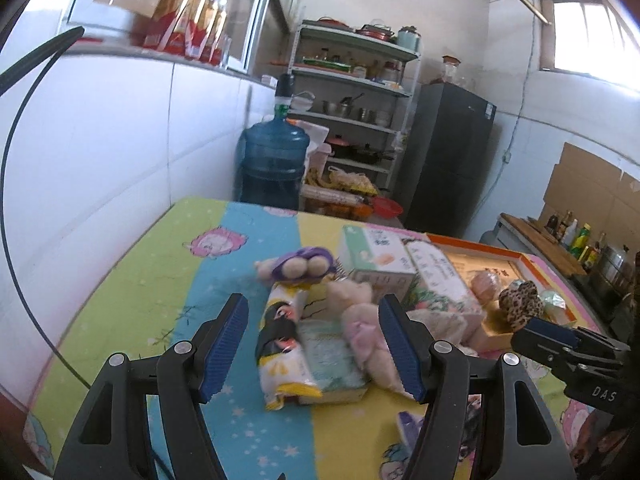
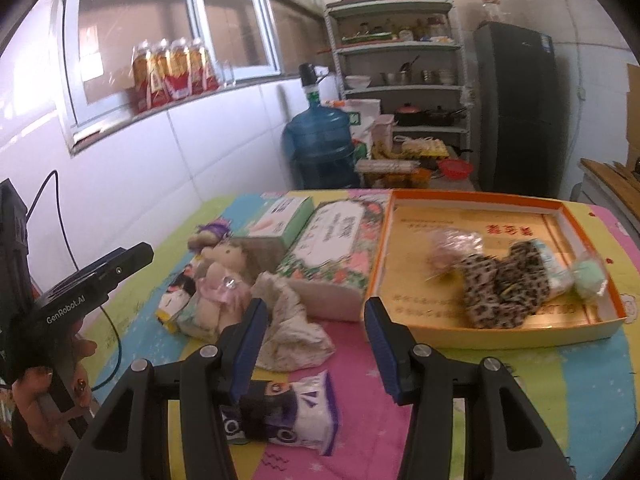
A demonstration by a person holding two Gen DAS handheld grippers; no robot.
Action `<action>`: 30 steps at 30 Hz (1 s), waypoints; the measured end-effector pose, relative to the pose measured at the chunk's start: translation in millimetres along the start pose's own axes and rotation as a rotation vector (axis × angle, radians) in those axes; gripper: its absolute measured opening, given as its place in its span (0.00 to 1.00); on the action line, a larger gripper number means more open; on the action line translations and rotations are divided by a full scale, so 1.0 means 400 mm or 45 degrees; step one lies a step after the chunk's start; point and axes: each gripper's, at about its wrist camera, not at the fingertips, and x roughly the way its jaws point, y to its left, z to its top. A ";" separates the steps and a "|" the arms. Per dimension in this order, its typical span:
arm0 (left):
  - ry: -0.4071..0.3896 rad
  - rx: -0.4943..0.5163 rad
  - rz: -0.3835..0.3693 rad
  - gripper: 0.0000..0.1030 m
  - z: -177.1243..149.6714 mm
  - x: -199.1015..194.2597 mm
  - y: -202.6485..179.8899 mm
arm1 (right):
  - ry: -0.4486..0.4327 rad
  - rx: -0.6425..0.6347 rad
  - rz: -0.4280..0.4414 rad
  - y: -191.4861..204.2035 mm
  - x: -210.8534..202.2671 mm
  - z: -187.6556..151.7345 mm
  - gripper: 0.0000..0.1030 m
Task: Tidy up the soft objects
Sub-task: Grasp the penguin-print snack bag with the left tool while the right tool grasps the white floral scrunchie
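Both blue-padded grippers, left (image 1: pixel 312 344) and right (image 2: pixel 316 344), released and empty above cream plush doll in pink dress (image 1: pixel 366 332) and crumpled white cloth (image 2: pixel 292 328)

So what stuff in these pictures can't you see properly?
- Left wrist view: pink-dressed plush doll, partly behind the gripper finger.
- Right wrist view: purple-edged tissue pack, partly under the gripper finger.
- Right wrist view: leopard-print fabric in the orange-rimmed box, blurred.
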 end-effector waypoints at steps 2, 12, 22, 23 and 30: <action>0.017 -0.006 0.001 0.67 -0.011 0.011 0.012 | 0.024 -0.012 0.007 0.016 0.021 -0.004 0.49; 0.130 -0.052 -0.005 0.67 -0.037 0.094 0.057 | 0.094 -0.016 0.012 0.033 0.082 -0.012 0.49; 0.211 -0.052 0.019 0.67 -0.037 0.174 0.061 | 0.126 0.001 0.001 0.024 0.115 -0.011 0.49; 0.222 -0.057 0.021 0.67 -0.038 0.183 0.063 | 0.130 0.002 0.001 0.023 0.119 -0.011 0.49; 0.257 -0.115 -0.005 0.67 -0.042 0.215 0.088 | 0.154 0.007 -0.007 0.019 0.141 -0.016 0.49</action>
